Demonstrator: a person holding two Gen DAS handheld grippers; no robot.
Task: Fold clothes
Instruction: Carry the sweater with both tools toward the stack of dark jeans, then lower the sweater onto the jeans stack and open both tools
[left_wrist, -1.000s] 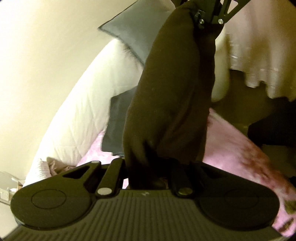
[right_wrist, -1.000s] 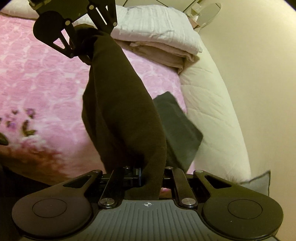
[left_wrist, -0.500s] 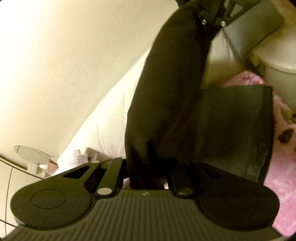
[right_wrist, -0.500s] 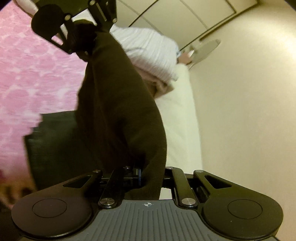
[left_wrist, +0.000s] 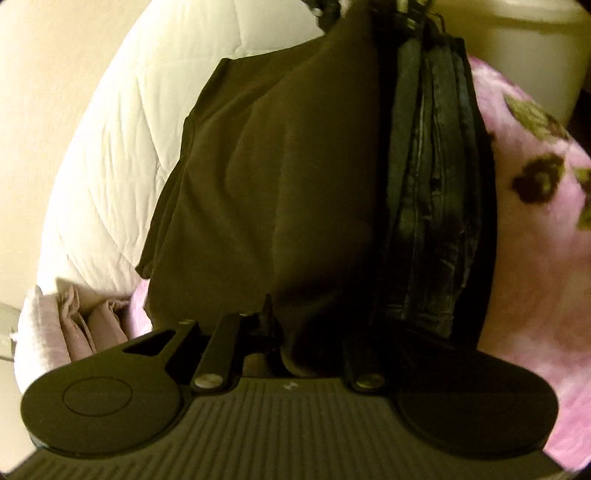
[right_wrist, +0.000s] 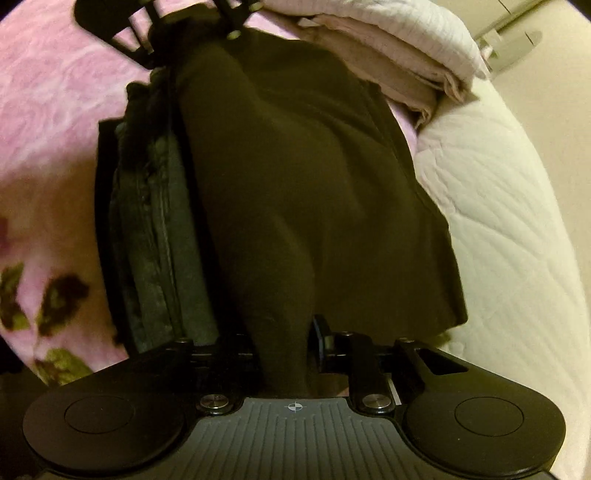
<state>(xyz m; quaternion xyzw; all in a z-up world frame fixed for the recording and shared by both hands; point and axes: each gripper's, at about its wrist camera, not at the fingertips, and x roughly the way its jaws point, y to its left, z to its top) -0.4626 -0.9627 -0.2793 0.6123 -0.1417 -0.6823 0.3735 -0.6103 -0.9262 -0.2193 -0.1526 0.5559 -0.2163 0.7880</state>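
A dark brown garment (left_wrist: 280, 177) hangs stretched between my two grippers and drapes low over a stack of folded dark clothes (left_wrist: 432, 192) on the pink bedspread (left_wrist: 535, 258). My left gripper (left_wrist: 295, 354) is shut on one end of the brown garment. My right gripper (right_wrist: 288, 369) is shut on the other end of the garment (right_wrist: 303, 192). The stack of dark clothes (right_wrist: 155, 229) lies to the left in the right wrist view. Each gripper shows at the top of the other's view, the right gripper (left_wrist: 369, 7) and the left gripper (right_wrist: 184, 26).
A white quilted duvet (left_wrist: 110, 147) lies along the wall side of the bed, also in the right wrist view (right_wrist: 509, 221). Folded pale pink and white linens (right_wrist: 399, 55) sit at the head end. The pink bedspread (right_wrist: 48, 110) has a floral print.
Both grippers have come down with the brown garment from high above the bed to just over the folded dark stack. The garment now spreads wider over the stack.
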